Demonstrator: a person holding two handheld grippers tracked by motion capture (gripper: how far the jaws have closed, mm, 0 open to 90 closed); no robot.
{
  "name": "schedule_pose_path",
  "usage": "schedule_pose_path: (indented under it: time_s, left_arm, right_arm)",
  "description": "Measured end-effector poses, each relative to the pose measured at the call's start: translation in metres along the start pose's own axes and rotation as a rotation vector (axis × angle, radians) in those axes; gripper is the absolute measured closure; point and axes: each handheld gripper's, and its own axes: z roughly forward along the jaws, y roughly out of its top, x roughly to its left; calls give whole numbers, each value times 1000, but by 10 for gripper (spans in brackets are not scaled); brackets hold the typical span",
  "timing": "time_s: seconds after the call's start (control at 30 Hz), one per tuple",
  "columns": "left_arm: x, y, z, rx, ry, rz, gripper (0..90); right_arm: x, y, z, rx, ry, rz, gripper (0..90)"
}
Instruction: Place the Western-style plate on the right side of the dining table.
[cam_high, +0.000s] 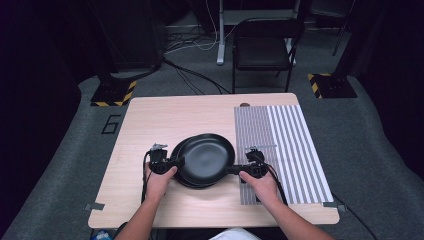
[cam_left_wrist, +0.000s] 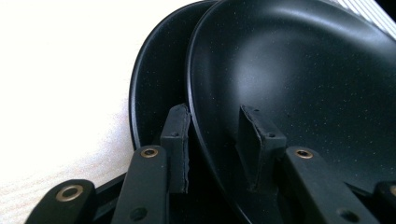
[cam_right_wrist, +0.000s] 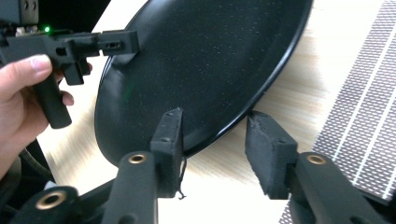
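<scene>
I had the top plate (cam_high: 207, 158) straddled at opposite rims by my left gripper (cam_high: 176, 163) and right gripper (cam_high: 235, 169), jaws parted, not clamped; it sat on the lower plate (cam_left_wrist: 154, 88). Lifting it remained, I judged.

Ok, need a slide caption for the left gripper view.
Left gripper straddles the upper black plate's rim, above a second black plate.

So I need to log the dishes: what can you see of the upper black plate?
The upper black plate is round, shallow and matte with fine speckles. It sits offset on a second black plate on the wooden table, its right edge near the striped mat. The left gripper straddles its left rim, the right gripper its right rim.
</scene>
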Motion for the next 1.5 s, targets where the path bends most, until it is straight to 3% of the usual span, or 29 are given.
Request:
schedule_pose_path:
  time_s: [0.1, 0.23, 0.5, 0.73, 0.8, 0.97, 1.3, 1.5]
  left_arm:
    - [1, 1, 1, -7, -5, -11, 646]
    - [2, 0, 2, -31, -1, -45, 656]
    - [2, 0, 3, -54, 7, -66, 657]
    - [2, 0, 4, -62, 18, -74, 652]
    - [2, 1, 4, -64, 17, -81, 652]
    - [1, 0, 4, -71, 23, -87, 651]
    - [2, -2, 5, -84, 14, -86, 652]
    - [2, -3, 5, -89, 15, -90, 652]
  right_arm:
    - [-5, 6, 1, -1, 0, 11, 609]
    - [-8, 15, 5, 8, -28, -15, 624]
    - [-14, 36, 12, -21, -85, -36, 679]
    - [-20, 47, 19, -47, -103, -48, 709]
    - [-21, 51, 21, -50, -105, -31, 721]
    - [-23, 55, 25, -49, -112, -17, 730]
    - [-21, 53, 26, -66, -123, -32, 722]
    - [-20, 45, 23, -69, -102, -24, 698]
